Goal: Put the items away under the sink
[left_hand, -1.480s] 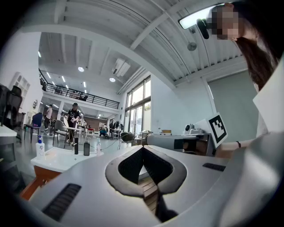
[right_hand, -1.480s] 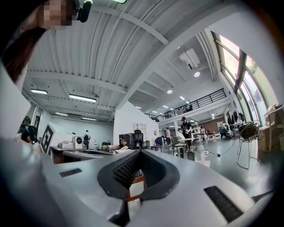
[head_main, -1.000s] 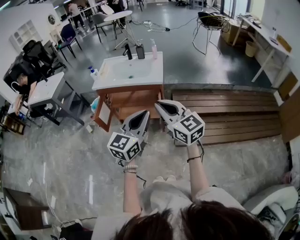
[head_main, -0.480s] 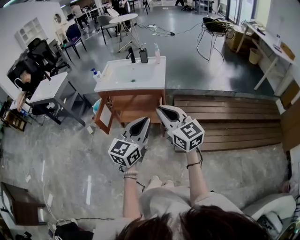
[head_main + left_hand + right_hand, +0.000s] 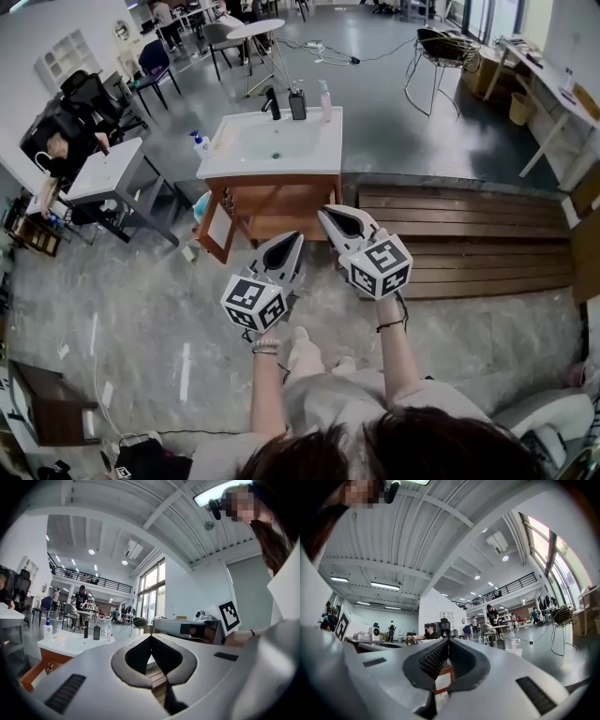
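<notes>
The sink unit stands ahead of me, a white basin top on a wooden cabinet whose left door hangs open. On the top stand a blue-capped bottle, a black dispenser and a pink bottle. Something blue shows at the cabinet's left side. My left gripper and right gripper are held side by side in front of the cabinet, short of it, both shut and empty. In the left gripper view the left gripper has its jaw tips together, and the sink unit lies off to the left.
A wooden deck runs to the right of the cabinet. At the left are a grey table and a seated person. A round table and a wire chair stand behind the sink. A dark cabinet sits at the lower left.
The head view has shifted slightly, so the sink unit sits a little more to the right. Both grippers stay shut and side by side.
</notes>
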Available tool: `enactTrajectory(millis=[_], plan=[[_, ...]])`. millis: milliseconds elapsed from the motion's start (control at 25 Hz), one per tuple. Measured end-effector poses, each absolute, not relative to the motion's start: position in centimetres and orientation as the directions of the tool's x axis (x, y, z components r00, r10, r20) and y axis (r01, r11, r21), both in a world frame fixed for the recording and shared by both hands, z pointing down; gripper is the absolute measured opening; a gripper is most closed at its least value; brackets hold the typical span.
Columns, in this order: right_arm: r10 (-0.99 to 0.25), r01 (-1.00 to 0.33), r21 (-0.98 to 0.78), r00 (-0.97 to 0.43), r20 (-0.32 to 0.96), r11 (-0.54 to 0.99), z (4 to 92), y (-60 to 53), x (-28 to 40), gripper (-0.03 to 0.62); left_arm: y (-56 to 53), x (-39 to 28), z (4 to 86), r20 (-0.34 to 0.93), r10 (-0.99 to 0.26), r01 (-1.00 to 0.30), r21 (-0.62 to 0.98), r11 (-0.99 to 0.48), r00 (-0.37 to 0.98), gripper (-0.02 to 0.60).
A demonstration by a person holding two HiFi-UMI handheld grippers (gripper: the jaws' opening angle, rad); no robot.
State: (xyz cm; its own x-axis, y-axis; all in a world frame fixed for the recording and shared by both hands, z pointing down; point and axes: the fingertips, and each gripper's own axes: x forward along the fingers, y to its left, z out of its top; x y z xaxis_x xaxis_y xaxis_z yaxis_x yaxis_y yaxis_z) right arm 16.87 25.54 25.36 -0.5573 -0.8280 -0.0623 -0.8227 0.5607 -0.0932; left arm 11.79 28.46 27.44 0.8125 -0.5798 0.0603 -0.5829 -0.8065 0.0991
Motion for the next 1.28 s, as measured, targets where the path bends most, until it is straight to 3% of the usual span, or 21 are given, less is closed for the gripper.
enactTrajectory(millis=[1280], plan=[[-0.927, -0.92, -0.11, -0.374, -0.038, 0.376, 27.3, 10.1, 11.8, 0.015, 11.9, 5.8, 28.7, 0.063, -0.465, -0.469, 0.131, -0.873, 0.883, 0.002]])
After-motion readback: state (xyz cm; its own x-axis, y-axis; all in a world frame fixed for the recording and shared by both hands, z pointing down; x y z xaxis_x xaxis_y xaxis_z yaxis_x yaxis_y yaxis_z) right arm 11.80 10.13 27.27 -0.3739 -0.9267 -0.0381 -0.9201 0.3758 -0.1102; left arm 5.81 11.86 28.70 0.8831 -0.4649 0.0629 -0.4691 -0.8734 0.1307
